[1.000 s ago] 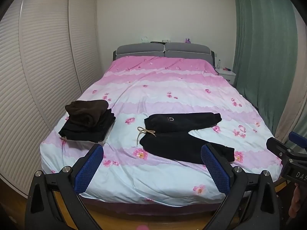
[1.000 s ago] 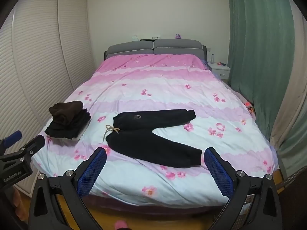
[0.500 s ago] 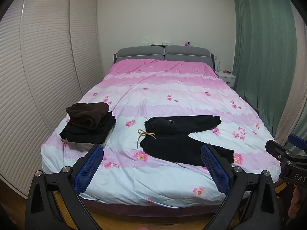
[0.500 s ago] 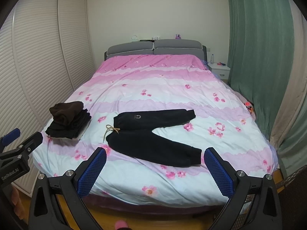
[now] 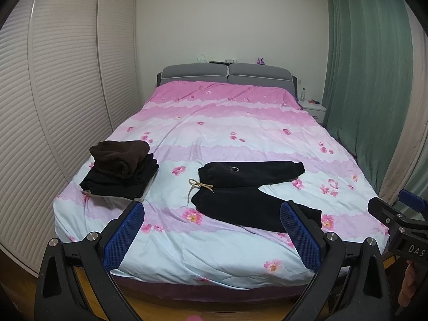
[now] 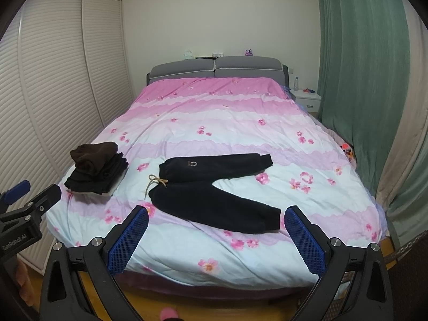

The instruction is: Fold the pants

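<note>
The black pants [image 5: 248, 190] lie unfolded on the near half of the bed [image 5: 227, 123], waistband and drawstring to the left, legs splayed rightward. A stack of folded dark clothes [image 5: 120, 171] sits well apart to their left. Both the left gripper [image 5: 211, 224] and right gripper [image 6: 215, 227] hover before the bed's near edge, jaws spread wide and holding nothing.

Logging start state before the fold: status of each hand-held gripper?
Left hand-held gripper: open, empty, short of the black pants.
Right hand-held gripper: open, empty.
</note>
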`<state>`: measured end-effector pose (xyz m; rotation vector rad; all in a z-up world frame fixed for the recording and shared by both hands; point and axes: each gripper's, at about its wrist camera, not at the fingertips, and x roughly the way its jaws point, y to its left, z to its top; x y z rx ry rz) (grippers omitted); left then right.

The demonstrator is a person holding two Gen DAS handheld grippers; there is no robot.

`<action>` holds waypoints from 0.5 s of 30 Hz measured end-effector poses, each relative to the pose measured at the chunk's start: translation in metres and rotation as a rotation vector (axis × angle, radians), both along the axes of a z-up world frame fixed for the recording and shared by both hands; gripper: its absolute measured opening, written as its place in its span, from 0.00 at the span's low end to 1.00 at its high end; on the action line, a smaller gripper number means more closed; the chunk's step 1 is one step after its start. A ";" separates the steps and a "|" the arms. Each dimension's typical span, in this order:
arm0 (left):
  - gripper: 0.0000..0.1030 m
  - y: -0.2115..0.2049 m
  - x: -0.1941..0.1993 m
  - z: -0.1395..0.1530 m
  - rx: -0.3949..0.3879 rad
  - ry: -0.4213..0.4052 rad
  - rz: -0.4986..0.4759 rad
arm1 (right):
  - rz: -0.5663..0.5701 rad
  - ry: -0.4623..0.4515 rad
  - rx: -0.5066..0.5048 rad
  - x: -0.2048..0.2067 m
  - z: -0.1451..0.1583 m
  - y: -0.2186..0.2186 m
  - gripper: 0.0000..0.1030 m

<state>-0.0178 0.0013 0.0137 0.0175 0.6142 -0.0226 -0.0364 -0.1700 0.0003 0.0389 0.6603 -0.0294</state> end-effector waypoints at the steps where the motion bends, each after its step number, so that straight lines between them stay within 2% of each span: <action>1: 1.00 -0.001 0.000 0.000 0.002 -0.001 0.000 | 0.001 0.000 0.000 0.000 0.000 0.000 0.99; 15: 1.00 0.005 0.000 0.002 -0.008 -0.001 -0.007 | 0.001 -0.002 0.000 -0.002 0.002 0.001 0.99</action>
